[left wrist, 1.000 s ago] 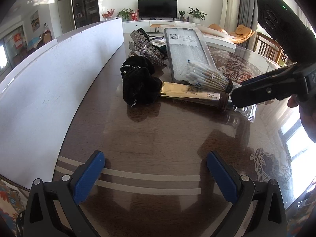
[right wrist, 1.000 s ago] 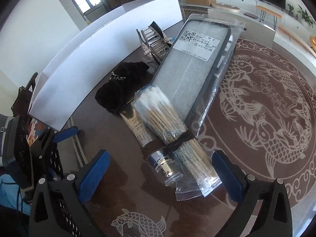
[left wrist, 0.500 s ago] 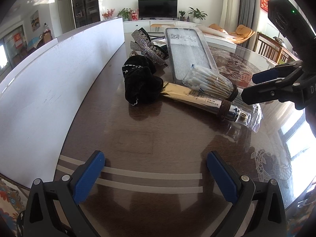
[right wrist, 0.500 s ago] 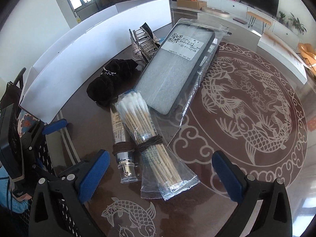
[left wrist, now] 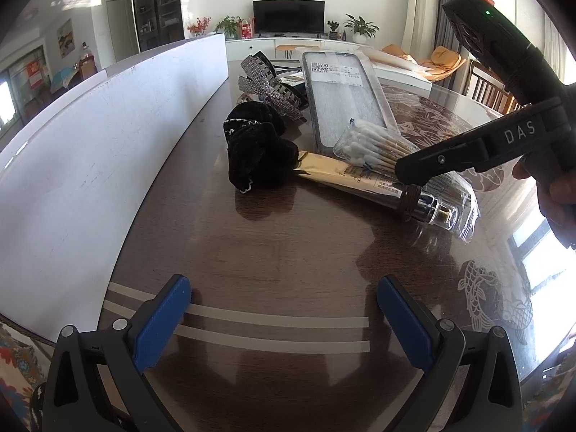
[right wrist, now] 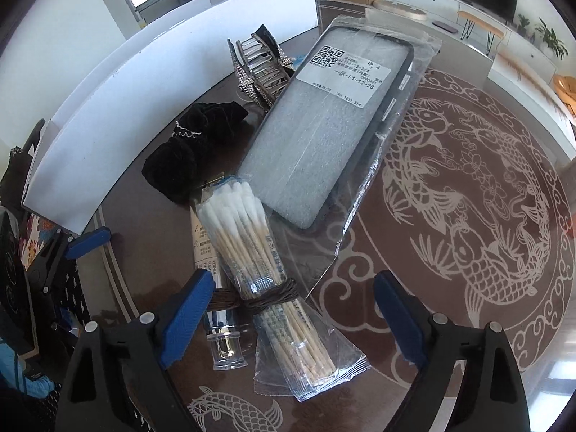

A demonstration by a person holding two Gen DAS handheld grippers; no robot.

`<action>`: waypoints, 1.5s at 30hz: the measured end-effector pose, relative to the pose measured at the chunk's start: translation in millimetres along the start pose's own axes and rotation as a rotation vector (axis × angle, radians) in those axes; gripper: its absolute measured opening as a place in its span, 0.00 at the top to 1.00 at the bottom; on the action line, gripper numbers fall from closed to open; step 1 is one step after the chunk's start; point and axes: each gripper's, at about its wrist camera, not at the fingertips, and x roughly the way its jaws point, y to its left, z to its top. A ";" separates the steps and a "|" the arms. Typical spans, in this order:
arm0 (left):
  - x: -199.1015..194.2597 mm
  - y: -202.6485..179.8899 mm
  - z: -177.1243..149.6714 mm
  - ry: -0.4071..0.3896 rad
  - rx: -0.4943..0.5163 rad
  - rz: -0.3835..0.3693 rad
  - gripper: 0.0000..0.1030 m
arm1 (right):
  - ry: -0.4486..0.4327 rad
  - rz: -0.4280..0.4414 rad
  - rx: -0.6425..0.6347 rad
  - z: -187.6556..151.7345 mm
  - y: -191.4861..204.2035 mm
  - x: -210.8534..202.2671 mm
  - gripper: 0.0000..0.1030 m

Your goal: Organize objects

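Note:
A bag of cotton swabs (right wrist: 259,255) is tied by a brown band to a gold tube with a clear cap (right wrist: 225,342). My right gripper (right wrist: 288,309) is open, its fingers on either side of the bundle's near end. In the left wrist view the swabs (left wrist: 378,144) and tube (left wrist: 352,180) lie at centre right, with the right gripper (left wrist: 406,172) over them. A black velvet scrunchie (left wrist: 255,151), a rhinestone hair clip (left wrist: 273,82) and a bagged phone case (left wrist: 342,97) lie beyond. My left gripper (left wrist: 284,309) is open and empty above the near table.
A white board (left wrist: 90,151) stands along the table's left side. The dark table (right wrist: 468,187) has a white fish pattern at its centre. My left gripper also shows at the left in the right wrist view (right wrist: 82,248). A room with a TV lies behind.
My right gripper backed away from the objects, then came back down over the near end of the swab and tube bundle. My left gripper has not moved.

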 end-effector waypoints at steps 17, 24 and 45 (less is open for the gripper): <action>-4.5 6.2 -2.4 0.020 -0.011 0.005 0.00 | -0.110 -0.105 0.314 -33.5 6.4 -14.0 0.28; -4.2 11.3 -2.1 0.032 -0.027 0.016 0.00 | -0.117 -0.254 0.415 -67.2 -6.9 -30.6 0.26; -17.5 32.9 -0.6 0.022 -0.180 -0.126 0.00 | -0.140 -0.359 0.077 -64.6 51.9 -5.1 0.06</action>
